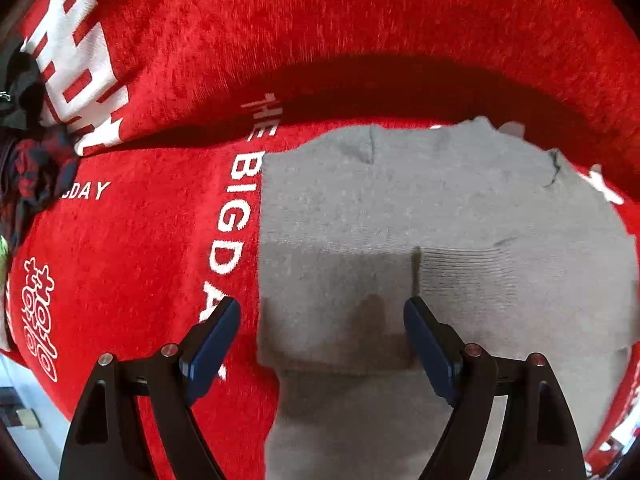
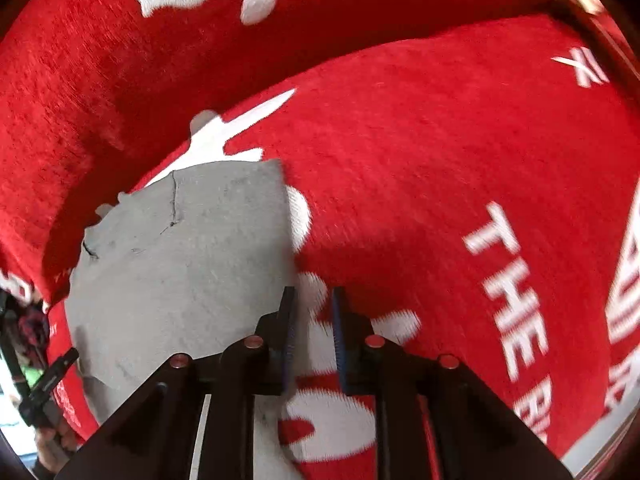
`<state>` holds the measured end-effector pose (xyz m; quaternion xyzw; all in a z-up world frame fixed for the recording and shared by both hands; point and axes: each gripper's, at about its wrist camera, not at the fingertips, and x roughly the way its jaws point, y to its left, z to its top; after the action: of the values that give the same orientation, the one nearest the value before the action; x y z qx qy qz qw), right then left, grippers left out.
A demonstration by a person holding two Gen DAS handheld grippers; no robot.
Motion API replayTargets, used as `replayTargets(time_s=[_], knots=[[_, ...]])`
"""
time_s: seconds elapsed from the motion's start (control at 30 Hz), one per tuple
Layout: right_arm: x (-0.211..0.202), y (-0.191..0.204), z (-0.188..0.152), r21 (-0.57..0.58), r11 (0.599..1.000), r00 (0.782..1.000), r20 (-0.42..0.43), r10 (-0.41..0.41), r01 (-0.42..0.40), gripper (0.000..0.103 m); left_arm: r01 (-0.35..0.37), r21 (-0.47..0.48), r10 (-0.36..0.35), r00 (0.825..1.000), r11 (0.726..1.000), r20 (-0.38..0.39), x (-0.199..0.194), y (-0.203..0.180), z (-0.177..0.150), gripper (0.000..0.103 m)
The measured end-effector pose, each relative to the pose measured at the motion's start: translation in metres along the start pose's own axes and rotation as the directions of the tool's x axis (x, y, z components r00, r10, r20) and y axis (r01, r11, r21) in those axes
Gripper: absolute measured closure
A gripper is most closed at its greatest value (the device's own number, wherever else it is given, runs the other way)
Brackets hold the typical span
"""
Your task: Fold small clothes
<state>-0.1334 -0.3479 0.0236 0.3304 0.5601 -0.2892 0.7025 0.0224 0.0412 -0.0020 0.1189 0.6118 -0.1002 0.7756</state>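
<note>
A grey knitted garment (image 1: pixel 400 208) lies flat on a red cloth with white lettering (image 1: pixel 120 240). A folded layer with a ribbed cuff (image 1: pixel 464 272) lies across its near part. My left gripper (image 1: pixel 322 316) is open and empty, its fingers wide apart just above the garment's near left part. In the right wrist view the same grey garment (image 2: pixel 180 264) lies to the left. My right gripper (image 2: pixel 314 300) hovers at the garment's right edge over the red cloth (image 2: pixel 440 160), its jaws close together with a narrow gap and nothing between them.
A raised red fold or cushion (image 1: pixel 360 20) runs along the far side. A dark plaid cloth (image 1: pixel 32 176) lies at the left. The left gripper's finger (image 2: pixel 52 372) shows at the left edge of the right wrist view.
</note>
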Motion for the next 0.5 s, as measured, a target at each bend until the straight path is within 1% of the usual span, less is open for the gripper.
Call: replayTargets(time_s=[0.1, 0.17, 0.23, 0.27, 0.3, 0.33, 0.4, 0.5], knots=[[-0.014, 0.014, -0.013, -0.078, 0.995, 0.998, 0.004, 0.063, -0.063, 0.086, 0.02, 0.035, -0.02, 1.0, 0.999, 0.001, -0.003, -0.012, -0.003, 0.019], [-0.015, 0.028, -0.022, -0.127, 0.989, 0.997, -0.008, 0.074, -0.074, 0.086, 0.016, 0.054, -0.014, 1.0, 0.998, -0.022, 0.006, -0.026, -0.006, 0.019], [-0.002, 0.04, -0.029, -0.168, 0.984, 0.998, -0.043, 0.046, -0.053, 0.086, -0.006, 0.066, 0.009, 0.999, 0.998, -0.054, 0.019, -0.035, -0.01, 0.019], [0.006, 0.046, -0.03, -0.174, 0.984, 0.998, -0.057, 0.028, -0.037, 0.086, -0.014, 0.065, 0.019, 0.998, 0.998, -0.062, 0.023, -0.036, -0.011, 0.017], [0.015, 0.046, -0.032, -0.182, 0.983, 0.997, -0.081, 0.001, -0.015, 0.086, -0.014, 0.057, 0.018, 0.998, 0.998, -0.058, 0.024, -0.035, -0.013, 0.017], [0.021, 0.044, -0.035, -0.192, 0.981, 0.996, -0.087, -0.007, -0.01, 0.086, 0.0, 0.04, 0.002, 0.999, 0.999, -0.053, 0.023, -0.032, -0.015, 0.017], [0.019, 0.043, -0.039, -0.211, 0.977, 0.998, -0.069, 0.01, -0.024, 0.086, 0.014, 0.028, -0.012, 0.998, 1.0, -0.067, 0.023, -0.027, -0.017, 0.017], [0.012, 0.035, -0.043, -0.211, 0.977, 0.996, -0.085, 0.015, -0.033, 0.087, 0.007, 0.042, -0.004, 0.996, 0.999, -0.085, 0.02, -0.026, -0.016, 0.017]])
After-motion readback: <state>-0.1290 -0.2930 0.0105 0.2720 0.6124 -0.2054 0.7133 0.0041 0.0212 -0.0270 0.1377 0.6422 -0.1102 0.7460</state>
